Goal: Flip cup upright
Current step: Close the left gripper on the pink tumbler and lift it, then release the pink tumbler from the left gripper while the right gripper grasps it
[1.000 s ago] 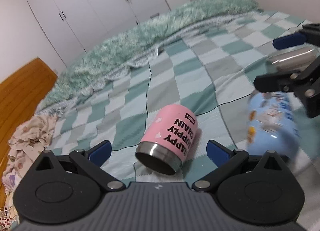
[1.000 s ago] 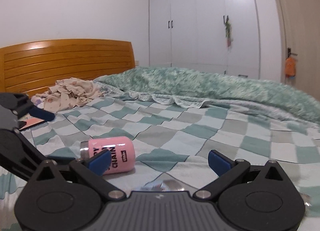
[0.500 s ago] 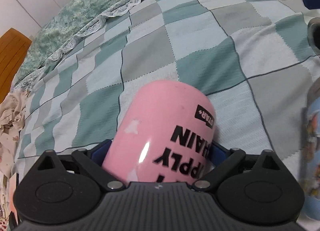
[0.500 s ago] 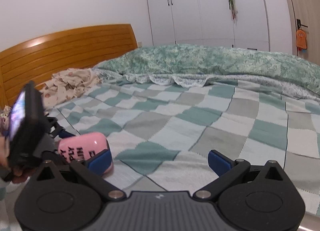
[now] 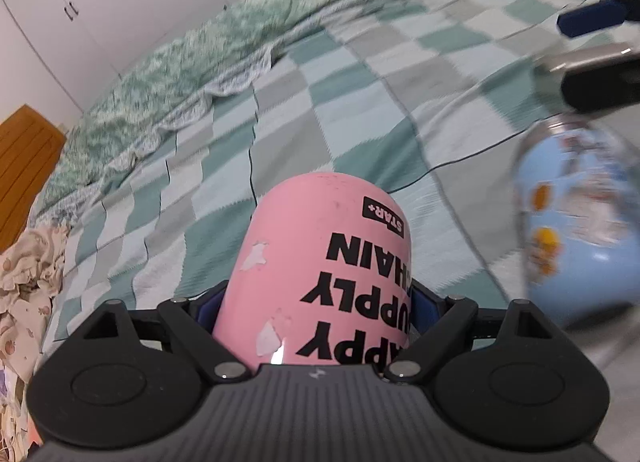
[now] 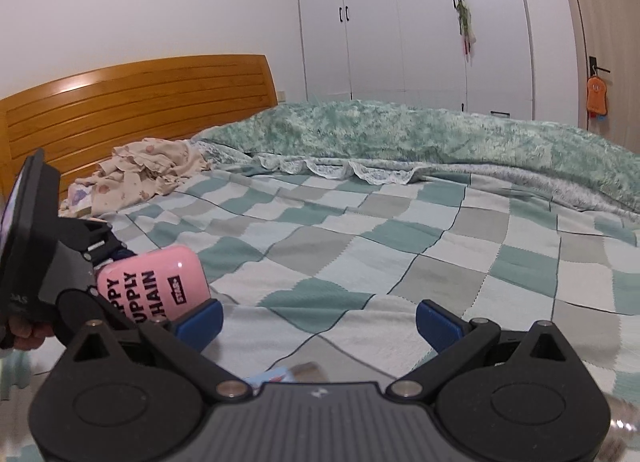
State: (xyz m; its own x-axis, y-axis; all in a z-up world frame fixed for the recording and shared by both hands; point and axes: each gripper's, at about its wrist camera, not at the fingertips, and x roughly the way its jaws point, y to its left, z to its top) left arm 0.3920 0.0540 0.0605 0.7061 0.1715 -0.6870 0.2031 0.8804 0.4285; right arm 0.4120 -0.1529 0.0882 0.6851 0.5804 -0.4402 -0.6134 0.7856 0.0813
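Observation:
A pink cup (image 5: 324, 274) with black lettering sits between the fingers of my left gripper (image 5: 316, 304), which is shut on it. Its closed base points away from me, and it is held lying sideways above the checkered bedspread (image 5: 360, 102). The right wrist view shows the same pink cup (image 6: 154, 282) at the left, in my left gripper (image 6: 100, 258). My right gripper (image 6: 318, 322) is open and empty. A light blue cup (image 5: 576, 218) with cartoon prints stands at the right, blurred, below the right gripper's fingers (image 5: 588, 18).
A green fluffy blanket (image 6: 440, 134) lies across the far side of the bed. Crumpled floral cloth (image 6: 140, 174) lies by the wooden headboard (image 6: 140, 102). White wardrobes (image 6: 420, 22) stand behind. A metal rim (image 5: 580, 58) shows above the blue cup.
My left gripper moved in and shut on the pink cup, then raised and tilted it off the bedspread. My right gripper shifted a little over the blue cup.

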